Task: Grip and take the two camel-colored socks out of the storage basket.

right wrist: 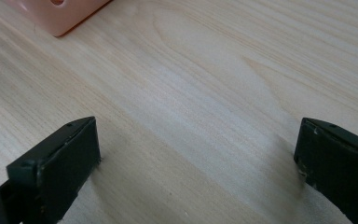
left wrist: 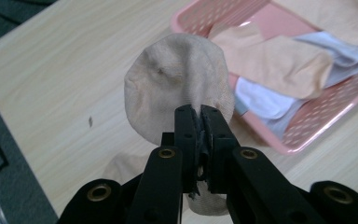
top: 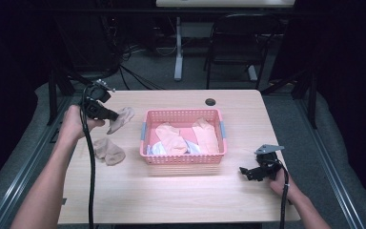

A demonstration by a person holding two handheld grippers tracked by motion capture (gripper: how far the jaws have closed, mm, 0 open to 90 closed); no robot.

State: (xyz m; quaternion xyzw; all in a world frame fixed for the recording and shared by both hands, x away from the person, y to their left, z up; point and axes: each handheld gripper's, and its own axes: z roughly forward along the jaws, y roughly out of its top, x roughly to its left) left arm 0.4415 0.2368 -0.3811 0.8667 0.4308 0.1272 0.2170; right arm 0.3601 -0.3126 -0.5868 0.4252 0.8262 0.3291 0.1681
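Left tongs (left wrist: pixel 200 116) are pinching a beige sock (left wrist: pixel 177 79) thinly beside the pink basket (top: pixel 183 160); it could slip. Right tongs (right wrist: pixel 196 154) are resting released.

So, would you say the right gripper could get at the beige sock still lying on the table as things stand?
Probably not easily. That sock lies left of the pink basket, while the right gripper, jaws open, rests at the table's right side. The basket stands between them, and the left gripper, shut on another sock, is closer.
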